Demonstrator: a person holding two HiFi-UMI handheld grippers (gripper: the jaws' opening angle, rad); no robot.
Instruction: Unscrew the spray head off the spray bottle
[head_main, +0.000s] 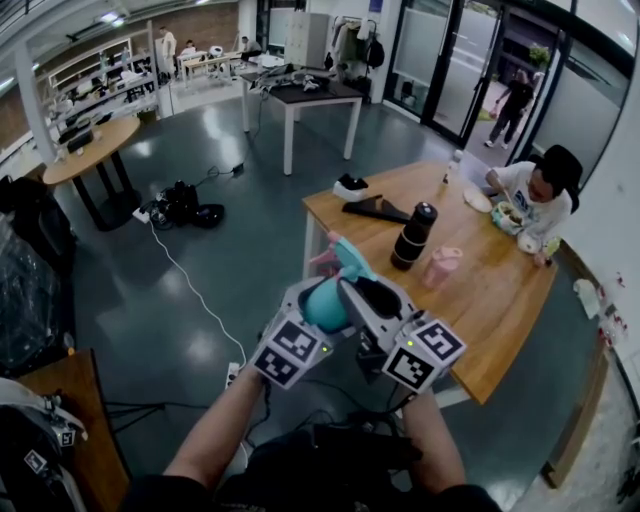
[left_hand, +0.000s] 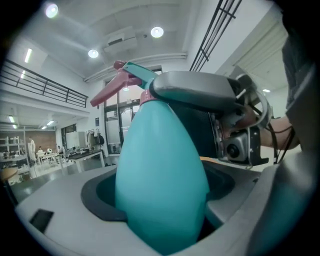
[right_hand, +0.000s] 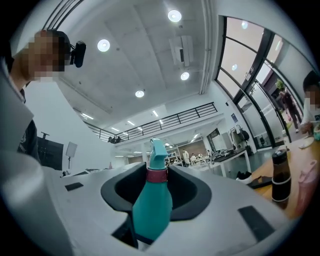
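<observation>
Clamping the bottle (left_hand: 162, 165) in the jaws of the left gripper (left_hand: 165, 212) steadied it for twisting by the right gripper (right_hand: 155, 192), whose jaws pinched the collar (right_hand: 156, 175).

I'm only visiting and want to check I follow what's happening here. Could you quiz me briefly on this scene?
1. True or false: the bottle stands on the table.
2. Its collar is: A pink, B black, C yellow?
3. Which gripper holds the bottle's wide body?
Key: 1 false, it is held in the air, off the table. 2 A. 3 the left gripper.
</observation>
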